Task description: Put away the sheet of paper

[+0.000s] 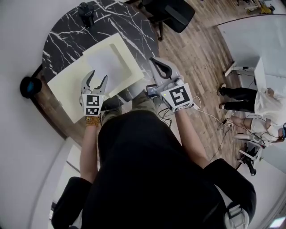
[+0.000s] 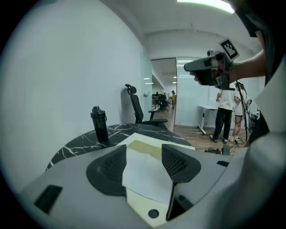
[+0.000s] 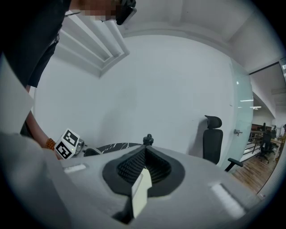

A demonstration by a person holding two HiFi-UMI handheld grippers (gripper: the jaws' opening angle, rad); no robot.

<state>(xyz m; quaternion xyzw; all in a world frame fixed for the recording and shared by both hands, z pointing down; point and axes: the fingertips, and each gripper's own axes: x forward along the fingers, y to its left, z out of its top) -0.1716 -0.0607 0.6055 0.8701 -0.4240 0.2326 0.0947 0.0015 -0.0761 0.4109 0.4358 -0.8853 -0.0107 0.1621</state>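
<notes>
A white sheet of paper lies inside an open cream folder on the black marble table. My left gripper hovers above the sheet's near edge with its jaws wide apart and nothing between them. In the left gripper view the sheet shows below, in the gap of the left gripper. My right gripper is at the folder's right side, shut on the folder's cream cover, which I see edge-on between the closed jaws of the right gripper.
A black bottle stands at the table's far side. A black office chair sits beyond the table. People stand by a desk at the right, with cables on the wooden floor.
</notes>
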